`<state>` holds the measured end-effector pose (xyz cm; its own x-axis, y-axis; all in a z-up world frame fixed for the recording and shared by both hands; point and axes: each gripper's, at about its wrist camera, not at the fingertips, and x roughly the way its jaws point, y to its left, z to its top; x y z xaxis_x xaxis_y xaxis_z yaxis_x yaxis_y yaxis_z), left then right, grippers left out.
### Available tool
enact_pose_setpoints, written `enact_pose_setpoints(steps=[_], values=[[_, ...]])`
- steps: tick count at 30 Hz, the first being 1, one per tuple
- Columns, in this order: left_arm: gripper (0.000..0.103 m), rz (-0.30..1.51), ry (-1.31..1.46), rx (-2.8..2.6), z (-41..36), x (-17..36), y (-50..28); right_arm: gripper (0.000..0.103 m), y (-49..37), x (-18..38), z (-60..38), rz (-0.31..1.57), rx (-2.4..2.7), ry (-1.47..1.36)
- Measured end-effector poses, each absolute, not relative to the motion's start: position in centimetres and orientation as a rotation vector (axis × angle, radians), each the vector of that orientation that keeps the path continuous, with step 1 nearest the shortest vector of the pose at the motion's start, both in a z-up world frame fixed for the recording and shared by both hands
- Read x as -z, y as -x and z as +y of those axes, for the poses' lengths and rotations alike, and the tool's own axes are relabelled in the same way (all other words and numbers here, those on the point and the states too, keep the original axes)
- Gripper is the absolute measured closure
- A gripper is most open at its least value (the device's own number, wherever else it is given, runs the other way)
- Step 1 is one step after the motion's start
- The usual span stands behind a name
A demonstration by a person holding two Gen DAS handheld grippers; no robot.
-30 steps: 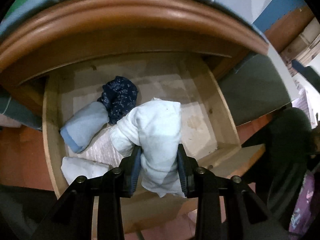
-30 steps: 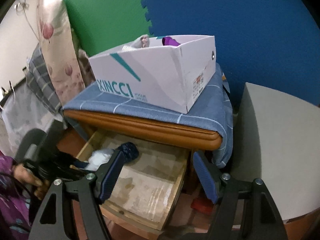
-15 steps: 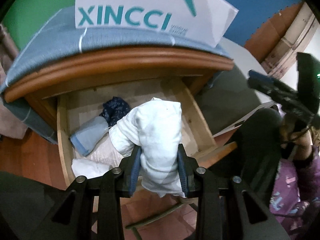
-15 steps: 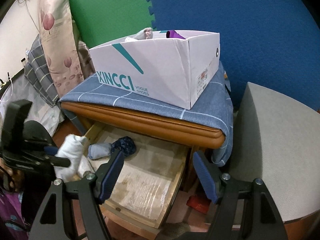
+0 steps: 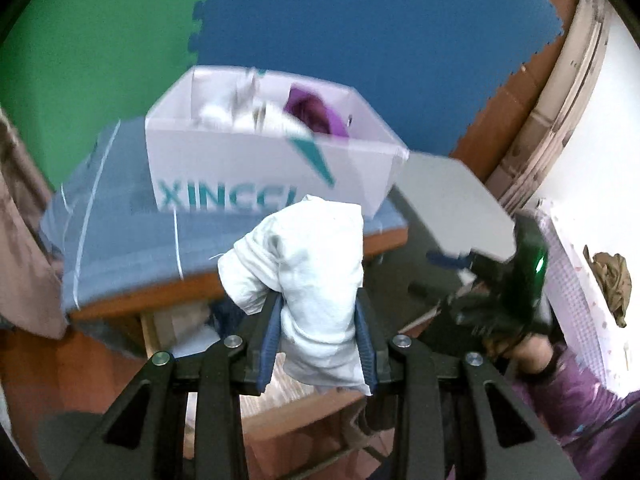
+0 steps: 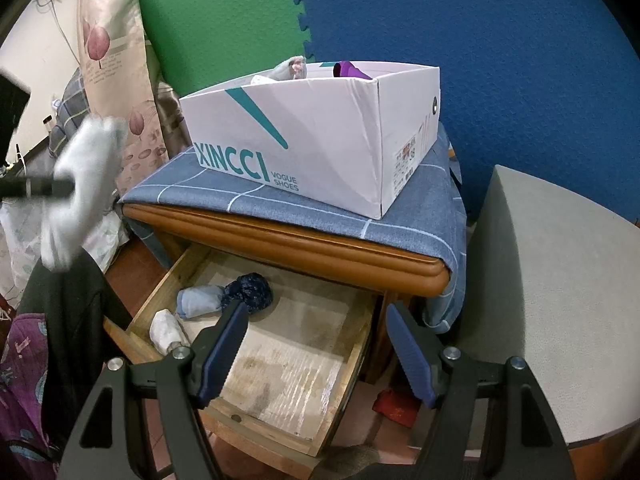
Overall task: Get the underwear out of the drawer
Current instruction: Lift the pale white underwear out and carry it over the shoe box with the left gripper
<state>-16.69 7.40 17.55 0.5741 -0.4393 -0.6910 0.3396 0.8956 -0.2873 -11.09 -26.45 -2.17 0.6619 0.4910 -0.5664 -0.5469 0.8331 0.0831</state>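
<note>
We have the left tongs (image 5: 318, 344) clenched on a rolled white underwear bundle (image 5: 308, 276), its blue pads pressing both sides of the roll while the upper part bulges above them and a loose end hangs below. In the left wrist view the bundle sits in front of the white XINCCI shoe box (image 5: 256, 168), which stands on the blue checked cloth (image 5: 120, 232) covering the wooden desk (image 5: 168, 296); the picture is blurred, so finer detail of the box is hard to read, though white and purple items (image 5: 316, 114) show inside it. From the right wrist view the same bundle (image 6: 82, 188) appears far to the left, up in the air, well clear of the open drawer (image 6: 344, 364) and about level with the desk top. Our right tongs (image 6: 316, 350) are released, their jaws standing wide with nothing between them, hovering over the near part of the drawer. Inside the drawer, at its far left, lie three more rolls: a dark navy patterned one (image 6: 250, 290) touching a light blue one (image 6: 198, 300), and a white one (image 6: 166, 330) just nearer, beside the left wall. The rest of the drawer floor is bare, stained wood. A grey rounded surface (image 6: 560, 288) stands to the right of the desk, and a red object (image 6: 394, 406) lies on the floor below the drawer's right corner.
</note>
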Motion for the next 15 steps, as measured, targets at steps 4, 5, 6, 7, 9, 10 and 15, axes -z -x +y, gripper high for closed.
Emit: enact_pose_setpoints(steps=[4, 5, 6, 7, 9, 10, 15], values=[[0.072, 0.789, 0.096, 0.436, 8.1, -20.9, 14.4, 0.029, 11.1, 2.2, -26.5, 0.61, -0.59, 0.093], [0.072, 0.782, 0.092, 0.432, 8.2, -21.4, 13.9, 0.029, 11.1, 2.1, -26.5, 0.61, -0.59, 0.093], [0.072, 0.768, 0.082, 0.424, 8.3, -22.2, 13.1, 0.029, 11.1, 2.2, -26.5, 0.61, -0.59, 0.094], [0.071, 0.757, 0.069, 0.416, 8.4, -22.7, 12.7, 0.029, 11.1, 2.1, -26.5, 0.61, -0.59, 0.095], [0.071, 0.737, 0.037, 0.391, 8.5, -23.6, 11.2, 0.029, 11.1, 2.1, -26.5, 0.611, -0.59, 0.094], [0.071, 0.729, 0.029, 0.38, 8.6, -24.1, 10.2, 0.029, 11.1, 2.1, -26.5, 0.613, -0.59, 0.098], [0.071, 0.703, 0.001, 0.333, 8.7, -25.7, 5.5, 0.029, 11.1, 2.2, -26.4, 0.614, -0.592, 0.1]])
